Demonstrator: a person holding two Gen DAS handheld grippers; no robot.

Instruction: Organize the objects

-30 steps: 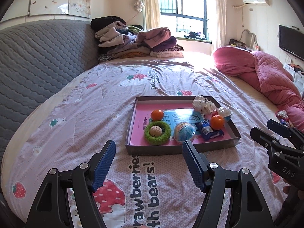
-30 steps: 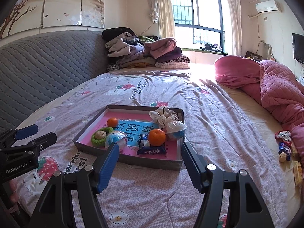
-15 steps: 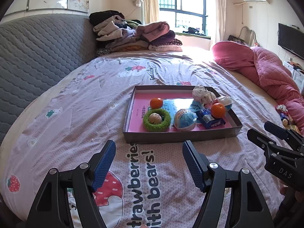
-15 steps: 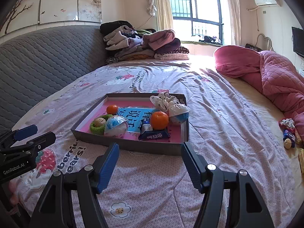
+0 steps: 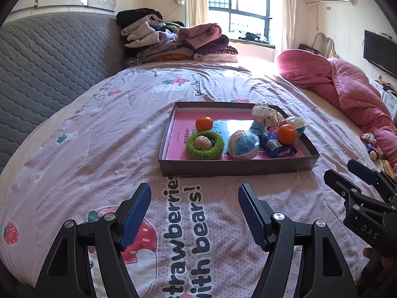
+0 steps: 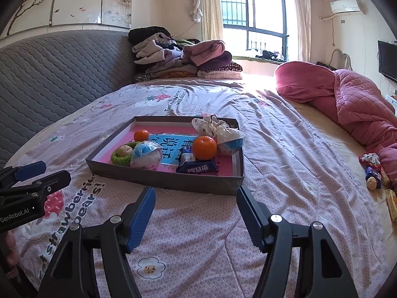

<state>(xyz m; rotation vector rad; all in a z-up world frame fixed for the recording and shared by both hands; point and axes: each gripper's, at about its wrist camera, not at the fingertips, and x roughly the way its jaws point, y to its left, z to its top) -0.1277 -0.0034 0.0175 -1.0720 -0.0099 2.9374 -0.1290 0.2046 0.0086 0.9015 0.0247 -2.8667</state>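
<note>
A shallow grey box with a pink inside [image 5: 223, 167] [image 6: 163, 178] lies on the bed. It holds two oranges [image 5: 286, 134] [image 6: 204, 147], a green ring with a walnut [image 5: 205, 145], a blue-white ball [image 5: 243, 144], a blue snack packet [image 6: 197, 167] and a white cloth bundle [image 5: 265, 114]. My left gripper [image 5: 194, 213] is open and empty, hovering before the box's near wall. My right gripper [image 6: 196, 214] is open and empty, just short of the box's near right corner. Several small items [image 6: 372, 171] lie loose at the bed's right side.
A pink quilt [image 6: 352, 101] is heaped at the right. Folded clothes [image 5: 178, 42] are stacked at the far end of the bed. A grey padded headboard [image 5: 49, 49] runs along the left. The strawberry-print sheet [image 5: 99, 136] covers the bed.
Both grippers have tilted down and drawn a little nearer to the box, which sits lower and larger in both views. Both stay open and empty.
</note>
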